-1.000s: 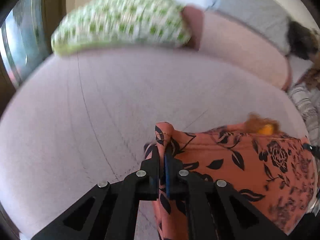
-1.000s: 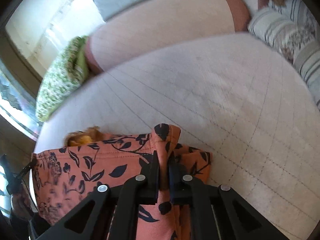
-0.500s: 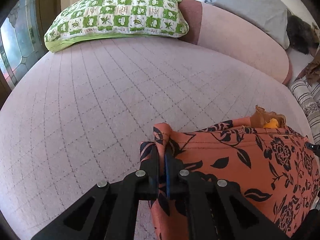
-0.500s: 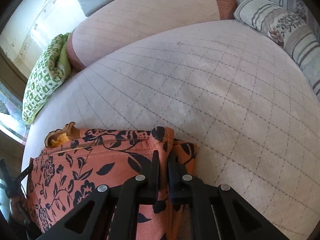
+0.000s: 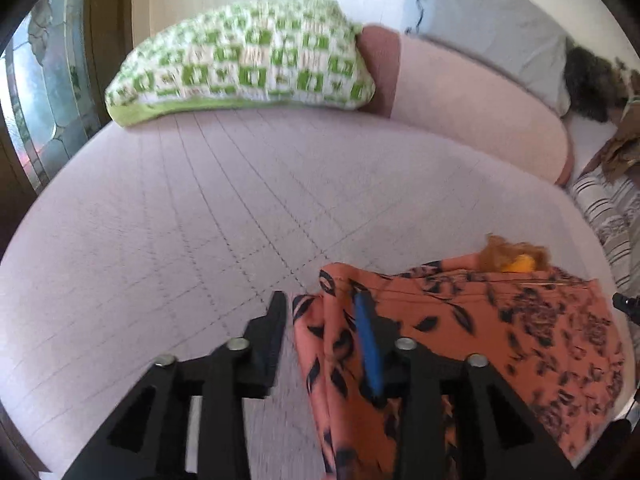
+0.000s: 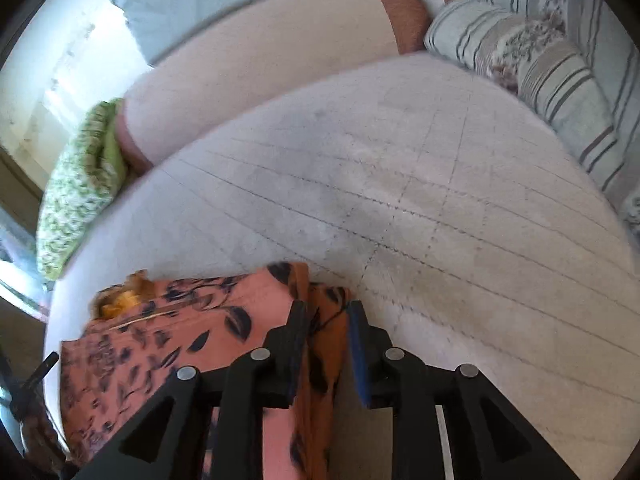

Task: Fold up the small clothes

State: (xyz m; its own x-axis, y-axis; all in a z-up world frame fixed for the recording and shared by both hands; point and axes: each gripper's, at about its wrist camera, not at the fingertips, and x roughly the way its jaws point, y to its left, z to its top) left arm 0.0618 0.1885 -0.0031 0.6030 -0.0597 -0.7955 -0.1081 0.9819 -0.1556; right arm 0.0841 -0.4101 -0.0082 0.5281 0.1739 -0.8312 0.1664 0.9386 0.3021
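Left wrist view: the bed (image 5: 200, 240), covered in a pale quilted spread, fills most of the field. A green checked pillow (image 5: 244, 64) lies at its far edge, and striped cushions (image 6: 560, 68) line the right side in the right wrist view. The garment (image 5: 500, 328), an orange cloth printed with dark leaves and flowers, lies on the near part of the bed in front of both tools. It spreads from one set of tongs to the other, and a small yellow-brown trim (image 5: 516, 258) shows at its far edge.

The left tongs (image 5: 320, 308) stand wide open. One corner of the garment rises as a loose upright ridge between the fingers, resting against the blue pad on the right finger; the left finger stands clear of the cloth. The right tongs (image 6: 326, 312) are open to a narrower gap, with the opposite corner bunched between the fingers. Neither pair grips the cloth.

Handling, judged from the drape: the cloth is thin, light and limp. It holds no shape and slumps once unsupported. It appears neither fragile nor notably slippery against the pads. Take hold at corners or along a hemmed edge, pinching through all layers. A grip in the middle of the cloth is likely to lift a single layer and disturb the fold.
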